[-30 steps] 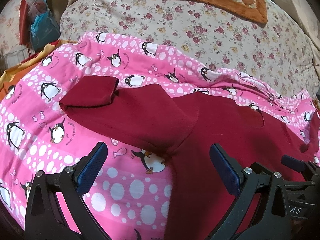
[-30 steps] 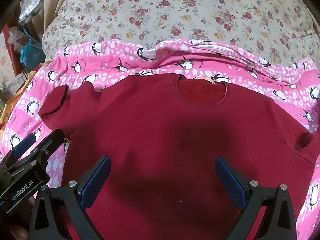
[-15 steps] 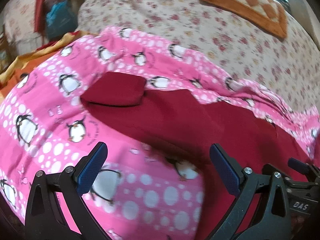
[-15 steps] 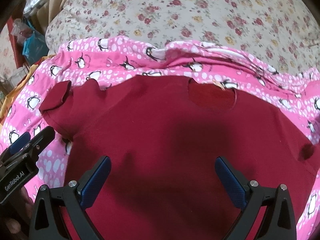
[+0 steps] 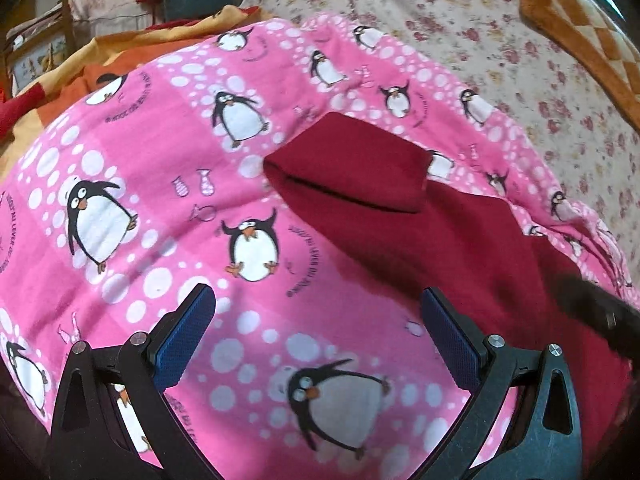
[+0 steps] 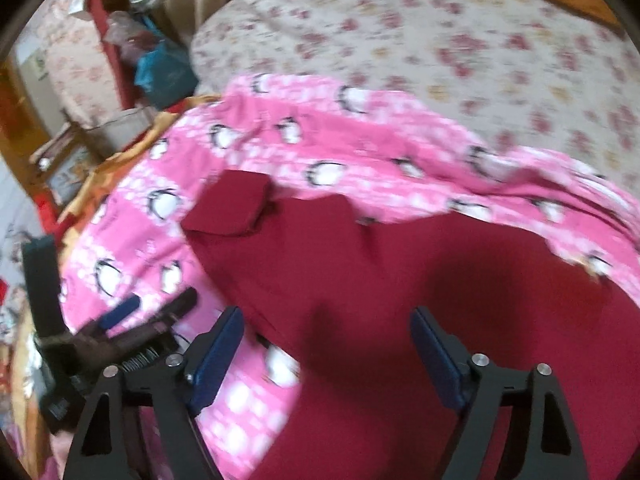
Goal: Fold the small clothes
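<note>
- Both views have slid over to the left since a second ago: the left wrist view, which had the dark red shirt [image 5: 472, 240] under its jaws before, now looks mostly at pink cloth, and the shirt's neck hole has gone from the right wrist view.
- That shirt is plain dark red and lies flat on the pink penguin blanket [image 5: 152, 184], on its right part.
- Its short sleeve [image 5: 352, 168] is folded back on itself, so it looks like a small flap with a dark slit along the edge.
- Behind the blanket is a flowery bed cover [image 5: 500, 40].
- Wide apart stand the jaws of the left gripper [image 5: 320, 332]. Only pink blanket shows between them, and its right pad sits just at the shirt's edge. It holds nothing.
- On the right gripper [image 6: 326, 344] the jaws have just been closing a bit but are still well apart. Red cloth and some blanket lie under the gap, and the pads are not squeezing anything.
- Most of the right wrist view is blurry, so the penguins look like smudges.
- Both views cut off the shirt's bottom and right side.
- A dark blur at the right edge of the left wrist view is hard to make out.
</note>
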